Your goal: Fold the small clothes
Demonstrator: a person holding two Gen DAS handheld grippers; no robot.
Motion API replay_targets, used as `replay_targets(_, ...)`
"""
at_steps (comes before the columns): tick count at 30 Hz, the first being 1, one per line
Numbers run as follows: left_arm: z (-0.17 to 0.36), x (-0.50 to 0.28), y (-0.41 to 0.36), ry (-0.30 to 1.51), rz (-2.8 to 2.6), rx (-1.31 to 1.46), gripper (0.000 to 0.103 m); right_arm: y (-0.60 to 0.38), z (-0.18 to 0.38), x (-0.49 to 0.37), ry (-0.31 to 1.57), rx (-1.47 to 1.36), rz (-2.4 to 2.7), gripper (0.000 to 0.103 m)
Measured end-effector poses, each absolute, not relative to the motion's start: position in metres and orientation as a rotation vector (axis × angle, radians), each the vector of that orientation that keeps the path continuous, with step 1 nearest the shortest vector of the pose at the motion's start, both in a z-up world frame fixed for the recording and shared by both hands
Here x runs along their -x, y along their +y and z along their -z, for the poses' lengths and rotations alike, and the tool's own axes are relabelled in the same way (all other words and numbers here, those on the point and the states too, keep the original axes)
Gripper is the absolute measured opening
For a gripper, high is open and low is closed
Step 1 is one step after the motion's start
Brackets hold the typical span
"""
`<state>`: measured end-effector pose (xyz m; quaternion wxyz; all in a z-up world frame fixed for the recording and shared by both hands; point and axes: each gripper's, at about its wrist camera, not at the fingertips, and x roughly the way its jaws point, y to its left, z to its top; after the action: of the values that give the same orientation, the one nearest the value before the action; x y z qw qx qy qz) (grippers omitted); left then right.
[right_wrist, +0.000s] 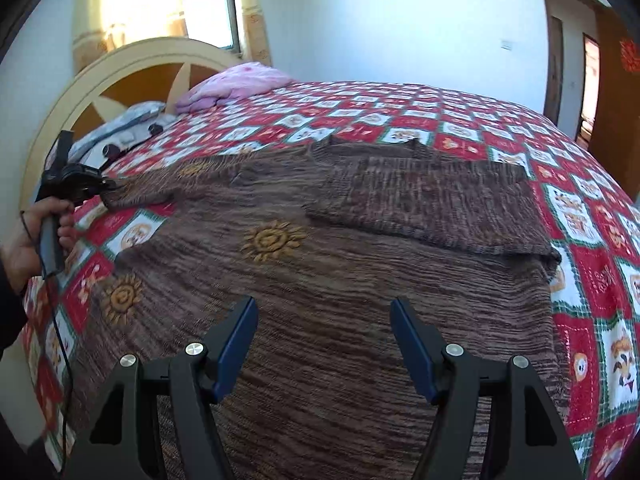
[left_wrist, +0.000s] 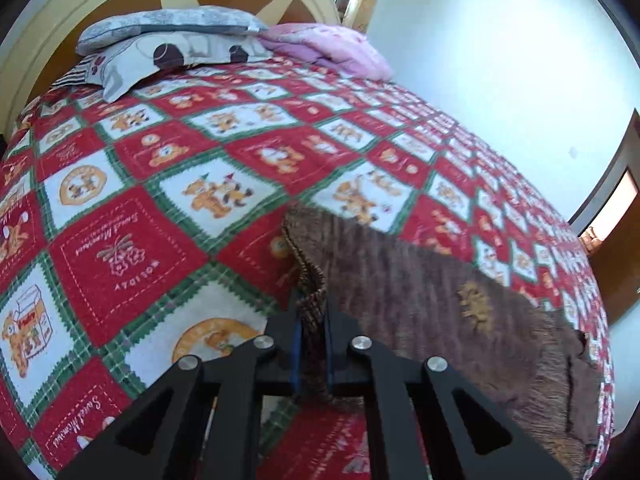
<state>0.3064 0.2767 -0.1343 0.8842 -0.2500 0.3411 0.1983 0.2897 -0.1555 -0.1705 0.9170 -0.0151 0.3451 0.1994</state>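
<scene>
- While the left wrist view looks along the bed (left_wrist: 132,216), the left hand-held gripper (left_wrist: 311,312) is clenched on the ribbed edge of the brown garment (left_wrist: 420,292), which spreads ahead and to its right.
- From the right wrist view, the right hand-held gripper (right_wrist: 324,320) hangs released just above the garment's striped middle; a hand (right_wrist: 28,248) holds the left one far to its left, at the cloth's corner.

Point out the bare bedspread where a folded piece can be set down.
Free: the bedspread between the pillows and the brown garment; also the strip beyond the garment's far edge in the right view. Crowded: the headboard end, where the pillows and pink blanket lie.
</scene>
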Motion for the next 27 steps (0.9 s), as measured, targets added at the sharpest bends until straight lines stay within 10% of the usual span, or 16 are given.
replay_targets(27, 0.017, -0.353, 0.11, 0.568, 0.073, 0.503, 0.009, -0.16, 0.174, -0.292, 0.715, 0.03, -0.393, 0.07)
